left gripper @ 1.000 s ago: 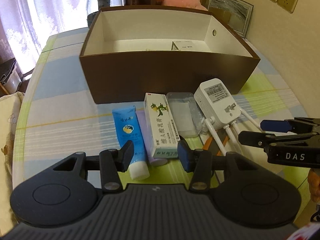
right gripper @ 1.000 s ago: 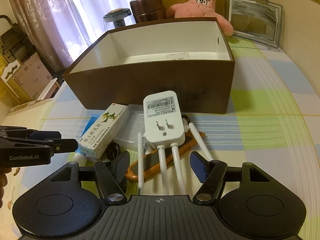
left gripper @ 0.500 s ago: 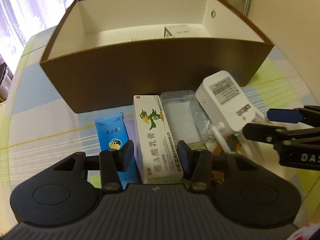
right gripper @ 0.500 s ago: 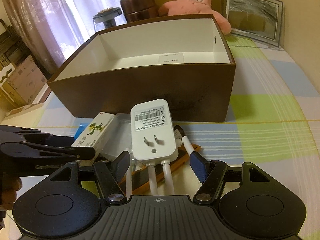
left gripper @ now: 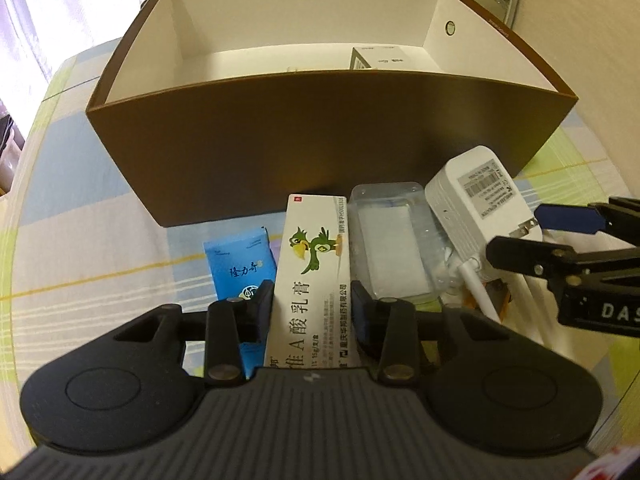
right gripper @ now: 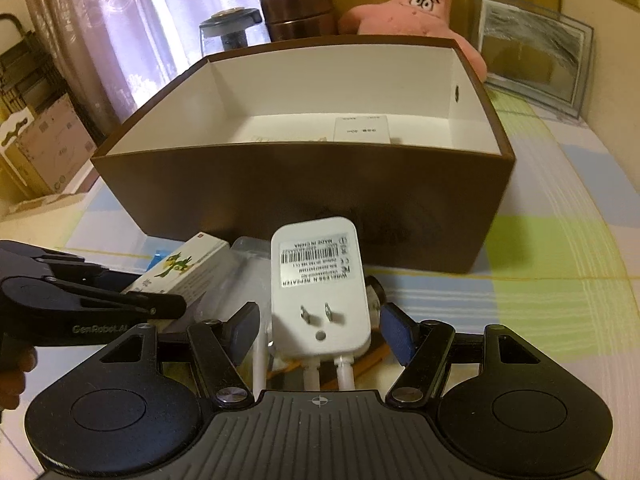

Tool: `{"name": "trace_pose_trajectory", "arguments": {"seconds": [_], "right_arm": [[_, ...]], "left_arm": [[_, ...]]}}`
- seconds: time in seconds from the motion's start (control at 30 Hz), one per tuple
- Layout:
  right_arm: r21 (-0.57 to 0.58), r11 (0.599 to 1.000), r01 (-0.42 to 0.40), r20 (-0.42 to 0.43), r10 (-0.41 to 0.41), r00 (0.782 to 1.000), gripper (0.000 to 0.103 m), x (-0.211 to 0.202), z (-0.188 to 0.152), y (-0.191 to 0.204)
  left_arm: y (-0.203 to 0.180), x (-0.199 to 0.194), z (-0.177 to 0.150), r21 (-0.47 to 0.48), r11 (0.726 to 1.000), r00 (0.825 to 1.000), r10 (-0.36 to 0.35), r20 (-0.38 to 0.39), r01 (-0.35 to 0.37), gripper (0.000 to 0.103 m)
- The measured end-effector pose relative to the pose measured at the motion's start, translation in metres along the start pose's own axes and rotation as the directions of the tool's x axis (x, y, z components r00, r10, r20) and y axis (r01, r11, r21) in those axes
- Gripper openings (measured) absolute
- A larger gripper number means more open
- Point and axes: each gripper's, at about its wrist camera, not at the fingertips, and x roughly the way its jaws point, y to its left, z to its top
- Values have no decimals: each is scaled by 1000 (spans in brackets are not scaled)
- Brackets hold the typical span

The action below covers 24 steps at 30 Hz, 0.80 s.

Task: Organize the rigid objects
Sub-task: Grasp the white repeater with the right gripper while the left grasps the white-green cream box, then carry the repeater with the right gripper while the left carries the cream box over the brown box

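Observation:
A white ointment box (left gripper: 316,248) with a green parrot lies on the checked tablecloth in front of the brown storage box (left gripper: 320,140). My left gripper (left gripper: 312,304) straddles its near half; the jaws are closing and both pads touch its long sides. A blue tube (left gripper: 240,268) lies to its left and a clear plastic case (left gripper: 388,248) to its right. The white plug-in repeater (right gripper: 320,272) lies plug side up between the fingers of my right gripper (right gripper: 320,328), which is open with gaps on both sides. Inside the brown storage box (right gripper: 304,184) sits a small white carton (right gripper: 362,130).
An orange item (left gripper: 500,296) lies under the repeater's white antennas. Behind the storage box stand a glass jar (right gripper: 230,28), a brown canister (right gripper: 296,8), a pink starfish plush (right gripper: 424,4) and a picture frame (right gripper: 532,64). Cardboard boxes (right gripper: 36,148) stand beyond the table's left edge.
My left gripper came forward and down over the ointment box and its jaws narrowed onto it. My right gripper moved forward until the repeater lay between its fingers.

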Motion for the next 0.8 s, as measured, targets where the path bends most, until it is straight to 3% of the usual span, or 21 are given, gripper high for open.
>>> {"name": "trace_pose_trajectory", "arguments": {"seconds": [0.27, 0.33, 0.5, 0.8], "right_arm": [[-70, 996, 61, 9, -60, 998, 63, 19, 5, 9], [-83, 995, 61, 9, -61, 998, 53, 24, 3, 11], [-117, 989, 87, 23, -85, 996, 53, 28, -2, 17], [-52, 995, 83, 36, -81, 996, 53, 12, -6, 4]], "left_arm": [[-5, 10, 4, 19, 1000, 1000, 17, -7, -17, 35], [-5, 10, 4, 23, 1000, 1000, 18, -1, -18, 34], [-10, 8, 1, 50, 998, 999, 40, 20, -41, 34], [-8, -11, -3, 45, 997, 996, 63, 64, -65, 34]]}}
